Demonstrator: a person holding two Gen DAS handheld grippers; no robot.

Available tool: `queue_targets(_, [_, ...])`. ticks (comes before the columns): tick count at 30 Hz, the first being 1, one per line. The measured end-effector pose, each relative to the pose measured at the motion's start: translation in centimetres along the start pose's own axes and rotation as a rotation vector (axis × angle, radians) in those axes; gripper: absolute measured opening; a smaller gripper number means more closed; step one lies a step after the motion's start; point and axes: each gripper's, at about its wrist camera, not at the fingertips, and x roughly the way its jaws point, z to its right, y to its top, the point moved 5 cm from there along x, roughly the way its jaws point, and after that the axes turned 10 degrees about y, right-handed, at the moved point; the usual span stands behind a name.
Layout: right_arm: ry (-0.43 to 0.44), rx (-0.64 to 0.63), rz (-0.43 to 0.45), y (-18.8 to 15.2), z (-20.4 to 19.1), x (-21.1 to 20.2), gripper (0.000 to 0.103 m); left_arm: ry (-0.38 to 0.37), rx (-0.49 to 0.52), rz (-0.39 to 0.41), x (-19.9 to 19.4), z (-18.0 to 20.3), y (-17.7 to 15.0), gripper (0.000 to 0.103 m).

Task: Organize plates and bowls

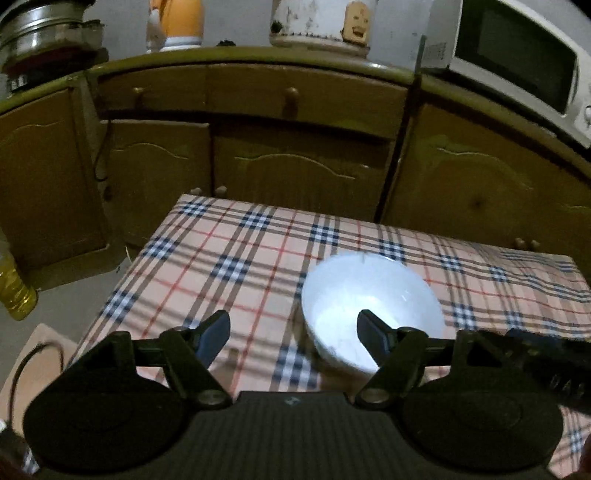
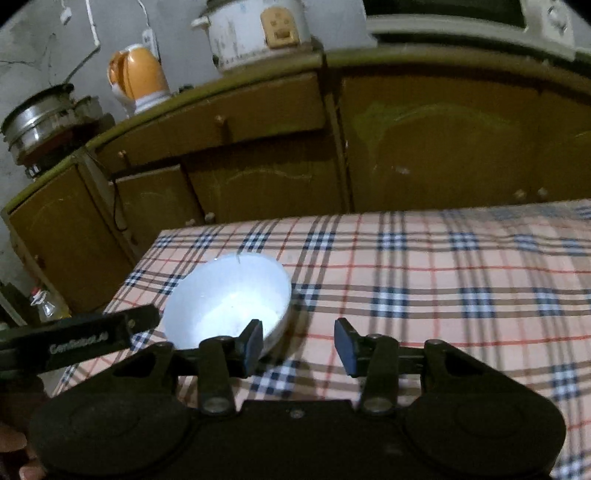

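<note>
- One white round ceramic bowl (image 1: 371,310) stands upright on the table under its pink plaid tablecloth (image 1: 229,258), towards the near left part of the cloth as the right wrist view shows it.
- The left gripper (image 1: 293,334) hangs over the near edge with its jaws spread wide and nothing clamped; its right fingertip (image 1: 371,330) shows against the bowl's inside, the left fingertip against bare cloth. Whether that fingertip touches the bowl, I cannot tell.
- The right gripper (image 2: 298,345) is parted too, nothing between the pads; only cloth shows in the gap. Its left pad (image 2: 253,345) overlaps the bowl's near right rim, contact unclear.
- The bowl (image 2: 229,301) looks empty, glare on its floor.
- The left tool's black body (image 2: 81,341) pokes in at the left of the right wrist view, just beside the bowl.
- Far behind: brown wooden cabinets (image 1: 288,173), a white rice cooker (image 2: 255,33), an orange and white kettle (image 2: 138,75), a steel pot (image 1: 44,33), a white microwave (image 1: 517,59).
- A yellow bottle (image 1: 14,291) stands on the floor, far left.
</note>
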Motion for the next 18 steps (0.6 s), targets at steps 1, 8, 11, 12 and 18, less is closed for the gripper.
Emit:
queue_targets(1, [0.003,0.006,-0.009,0.2,0.2,1.0,0.054,0.001,0.008,-0.005,0.8,0.2,0.2,0.077])
queue_targets(8, [0.003,0.060,-0.076,0.3,1.5,6.6,0.054,0.005,0.032,-0.082,6.0,0.9,0.1,0.059])
queue_targets(11, [0.022,0.071,-0.089,0.1,1.6,8.3,0.054,-0.009,0.020,-0.106,7.2,0.9,-0.1,0.044])
queue_targets(12, [0.038,0.089,-0.095,0.1,1.7,8.7,0.053,-0.014,0.021,-0.111,7.6,1.0,-0.2,0.038])
queue_targets(18, [0.070,0.111,-0.106,-0.2,1.3,9.7,0.025,-0.070,0.034,-0.106,7.2,2.0,-0.7,0.019])
